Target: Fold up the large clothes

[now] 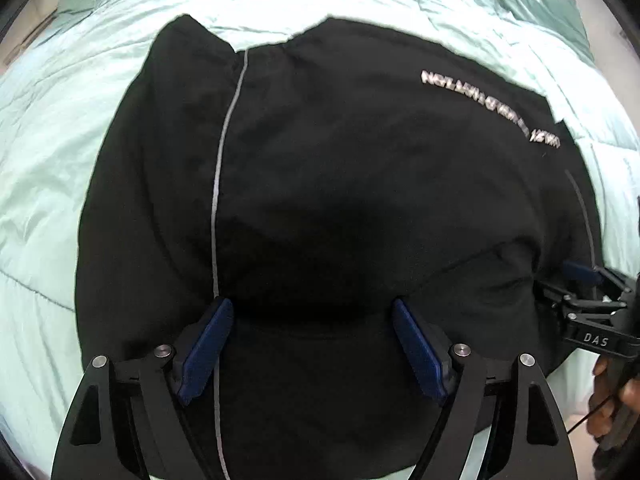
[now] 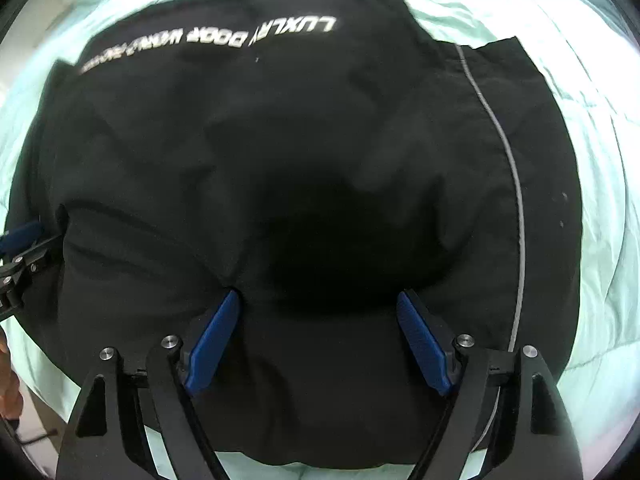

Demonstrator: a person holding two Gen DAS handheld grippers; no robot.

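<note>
Nearest, the left hand-held gripper (image 1: 310, 304) and right hand-held gripper (image 2: 318, 296) both stand released, blue pads spread over the near edge of the black garment (image 1: 340, 184). The garment lies spread on the bed (image 1: 48, 168), a grey stripe (image 1: 220, 168) running away across it. Farther on it, white upside-down lettering (image 2: 288, 32) reads "LUXURY DOOR"; the rest is blurred. The right gripper's body reads "DAS".

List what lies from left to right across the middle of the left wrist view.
Mint green bedspread → grey piping stripe → black garment → second grey stripe → right gripper.
</note>
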